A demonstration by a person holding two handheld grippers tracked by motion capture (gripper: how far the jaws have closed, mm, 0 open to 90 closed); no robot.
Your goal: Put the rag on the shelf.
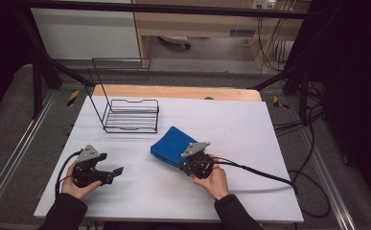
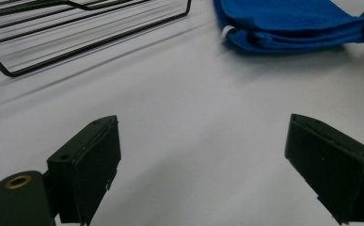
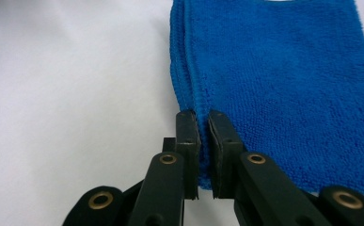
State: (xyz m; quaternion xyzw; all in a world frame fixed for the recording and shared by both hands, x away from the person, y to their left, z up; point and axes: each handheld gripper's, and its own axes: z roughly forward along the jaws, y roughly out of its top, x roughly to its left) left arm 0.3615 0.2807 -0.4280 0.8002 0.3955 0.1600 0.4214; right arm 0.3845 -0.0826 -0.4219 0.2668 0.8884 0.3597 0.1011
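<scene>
A dim room with grey carpet [image 1: 10, 120] surrounds the work area, and black frame bars [image 1: 39, 52] slant down at either side. Beyond the far edge stands pale wooden furniture [image 1: 192, 21], with cables [image 1: 269, 48] hanging beside it and more trailing across the floor on the right. The table [image 1: 231, 124] has a flat white top, with a strip of bare wood along its far edge. A black wire rack [image 1: 130, 115] stands on the far left part of the top. Near the centre lies a folded blue cloth [image 1: 171, 143]. The right gripper [image 1: 195, 160] sits at the cloth's near edge, its jaws pinched together on the stitched hem of the fold [image 3: 203, 113]. The left gripper [image 1: 111, 170] rests low over bare tabletop at the near left, well apart from the cloth, its jaws spread wide with nothing between them.
</scene>
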